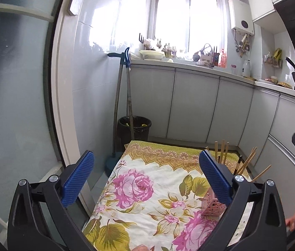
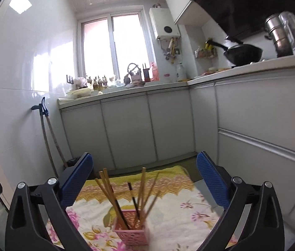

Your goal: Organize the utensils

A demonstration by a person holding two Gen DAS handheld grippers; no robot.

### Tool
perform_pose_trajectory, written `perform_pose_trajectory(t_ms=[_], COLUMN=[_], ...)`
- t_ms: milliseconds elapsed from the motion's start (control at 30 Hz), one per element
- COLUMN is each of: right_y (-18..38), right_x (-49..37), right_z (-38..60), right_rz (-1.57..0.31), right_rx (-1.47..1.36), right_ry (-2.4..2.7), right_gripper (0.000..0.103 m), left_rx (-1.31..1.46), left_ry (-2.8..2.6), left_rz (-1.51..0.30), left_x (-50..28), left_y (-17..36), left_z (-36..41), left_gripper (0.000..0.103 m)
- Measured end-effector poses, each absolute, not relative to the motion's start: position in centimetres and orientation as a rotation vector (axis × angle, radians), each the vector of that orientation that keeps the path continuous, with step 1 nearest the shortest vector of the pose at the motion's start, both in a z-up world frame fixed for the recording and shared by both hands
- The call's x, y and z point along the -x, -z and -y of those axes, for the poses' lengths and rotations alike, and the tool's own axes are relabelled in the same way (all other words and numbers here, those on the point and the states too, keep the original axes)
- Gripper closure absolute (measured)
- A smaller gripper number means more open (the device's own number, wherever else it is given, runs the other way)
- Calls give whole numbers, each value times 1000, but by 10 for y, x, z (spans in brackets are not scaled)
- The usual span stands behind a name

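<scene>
The task is appearing close to complete, as judged from the present layout. The chopsticks (image 2: 141, 196) are standing upright and fanned out in the pink basket (image 2: 132, 235), which is resting on the floral cloth (image 1: 147, 198) covering the tabletop (image 1: 240, 152). In the right wrist view, the bundle is mixing light wooden sticks with at least two dark ones; an exact count is not possible. No loose utensil is showing on the visible cloth in either view, though the near edge of the tabletop is lying hidden behind the gripper bodies. The left gripper (image 1: 146, 177) is hovering above the cloth with its jaws spread wide and holding nothing; the basket is sitting just beside its right-hand finger. The right gripper (image 2: 145, 179) is likewise wide open and empty, positioned above and behind the basket, with the chopsticks rising between its fingers without touching them. Remaining work, if any, is probably limited to straightening the bundle or checking unseen areas.
</scene>
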State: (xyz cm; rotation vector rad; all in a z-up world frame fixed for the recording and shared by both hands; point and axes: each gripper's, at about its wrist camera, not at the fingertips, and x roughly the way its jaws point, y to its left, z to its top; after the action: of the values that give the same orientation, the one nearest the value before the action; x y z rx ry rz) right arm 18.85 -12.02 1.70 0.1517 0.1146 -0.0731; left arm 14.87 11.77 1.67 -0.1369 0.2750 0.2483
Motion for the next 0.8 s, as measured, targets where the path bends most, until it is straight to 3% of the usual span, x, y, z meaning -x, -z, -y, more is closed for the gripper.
perform_pose_trajectory(t_ms=[300, 533, 800], right_y=[-28, -44, -49], right_x=[-33, 72, 120], right_z=[170, 204, 197], right_rz=[-369, -304, -270], right_rx=[-173, -249, -254], right_ry=[264, 368, 334], right_gripper=[6, 6, 6], left_rx=[138, 156, 139], left_ry=[-100, -129, -122], left_rz=[-274, -183, -184], left_x=[-33, 60, 106], left_y=[-45, -70, -80], left_z=[-27, -10, -7], left_gripper=[7, 7, 7])
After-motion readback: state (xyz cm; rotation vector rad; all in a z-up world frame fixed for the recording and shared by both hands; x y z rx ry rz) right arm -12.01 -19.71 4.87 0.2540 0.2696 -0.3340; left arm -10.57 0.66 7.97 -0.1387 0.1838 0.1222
